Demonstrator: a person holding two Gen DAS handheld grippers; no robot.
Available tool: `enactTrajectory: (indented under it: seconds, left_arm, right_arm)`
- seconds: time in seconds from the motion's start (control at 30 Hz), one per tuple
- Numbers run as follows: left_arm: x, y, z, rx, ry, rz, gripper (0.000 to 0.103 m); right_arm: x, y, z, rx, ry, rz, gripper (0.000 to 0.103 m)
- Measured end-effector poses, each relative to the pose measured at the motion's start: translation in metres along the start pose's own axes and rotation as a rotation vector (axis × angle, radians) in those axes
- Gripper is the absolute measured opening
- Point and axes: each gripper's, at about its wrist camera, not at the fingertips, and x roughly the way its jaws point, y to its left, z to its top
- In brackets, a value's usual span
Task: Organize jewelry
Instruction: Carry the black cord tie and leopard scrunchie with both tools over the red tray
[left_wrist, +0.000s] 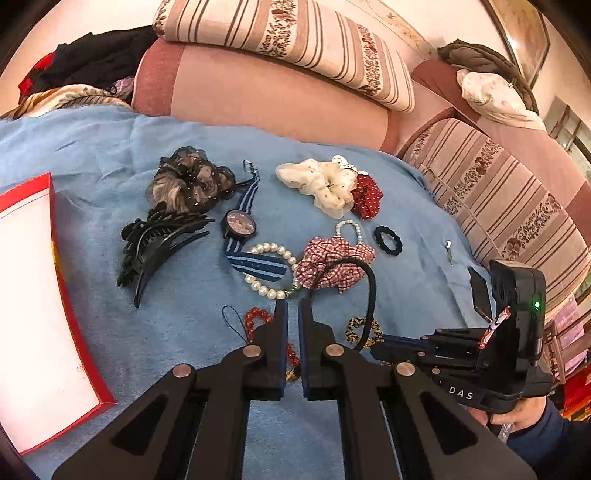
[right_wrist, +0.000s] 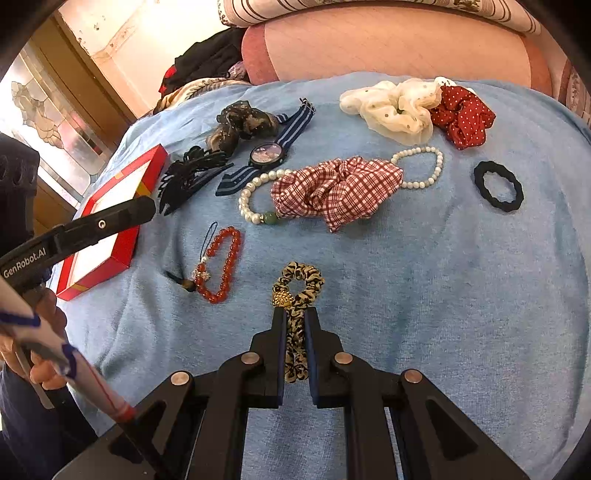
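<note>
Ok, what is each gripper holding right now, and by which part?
The right gripper is shut on the leopard-print scrunchie, pinching its near loop just below the gold bead. The left gripper is shut with nothing between its fingers.

Two wrist views, close, angled down (fisheye), sharing the blue blanket (left_wrist: 192, 302).

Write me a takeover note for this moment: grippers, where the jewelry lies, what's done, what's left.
Right gripper: shut on the leopard scrunchie, low over the blue cloth.
Left gripper: shut, apparently empty, above the cloth.
Red box: at the cloth's left edge, nothing visible inside.
Still on the cloth: red bead bracelet, pearl bracelet, watch, checked scrunchie, black claw clip, black hair tie.
Done: nothing sorted. Left: everything.
</note>
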Motion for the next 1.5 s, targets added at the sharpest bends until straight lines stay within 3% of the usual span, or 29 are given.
enactTrajectory:
  seconds: [0.2, 0.27, 0.33, 0.4, 0.63, 0.67, 0.73, 0.8, 0.9, 1.3, 1.5]
  left_arm:
    - [0.017, -0.009, -0.006, 0.066, 0.069, 0.049, 0.001]
    - [0.029, -0.022, -0.012, 0.132, 0.107, 0.073, 0.012]
    - [0.040, -0.040, -0.019, 0.231, 0.126, 0.095, 0.052]
    - [0.048, -0.053, -0.023, 0.311, 0.127, 0.123, 0.057]
    - [0.076, -0.058, -0.035, 0.409, 0.202, 0.182, 0.054]
    - [0.079, -0.060, -0.037, 0.420, 0.213, 0.178, 0.049]
    - [0.086, -0.062, -0.040, 0.424, 0.230, 0.168, 0.027]
    - [0.090, -0.065, -0.041, 0.426, 0.235, 0.159, 0.021]
    - [0.095, -0.066, -0.040, 0.408, 0.234, 0.154, 0.004]
    - [0.081, -0.063, -0.029, 0.321, 0.180, 0.124, 0.004]
    - [0.060, -0.066, -0.019, 0.281, 0.114, 0.112, 0.004]
  right_arm:
    - [-0.003, -0.003, -0.001, 0.019, -0.004, -0.017, 0.010]
    - [-0.005, -0.009, -0.001, 0.040, -0.005, -0.031, 0.010]
    - [-0.007, -0.015, 0.000, 0.058, -0.009, -0.049, 0.010]
    - [-0.009, -0.022, 0.000, 0.077, -0.010, -0.063, 0.010]
    - [-0.008, -0.033, 0.000, 0.109, 0.009, -0.081, 0.010]
    - [-0.007, -0.034, -0.001, 0.112, 0.012, -0.081, 0.010]
    - [-0.005, -0.035, -0.001, 0.114, 0.018, -0.081, 0.010]
    - [-0.004, -0.036, -0.001, 0.118, 0.023, -0.085, 0.010]
    - [-0.003, -0.037, -0.002, 0.121, 0.026, -0.087, 0.010]
    - [-0.013, -0.035, 0.001, 0.124, -0.013, -0.080, 0.010]
    - [-0.026, -0.031, 0.005, 0.123, -0.049, -0.070, 0.010]
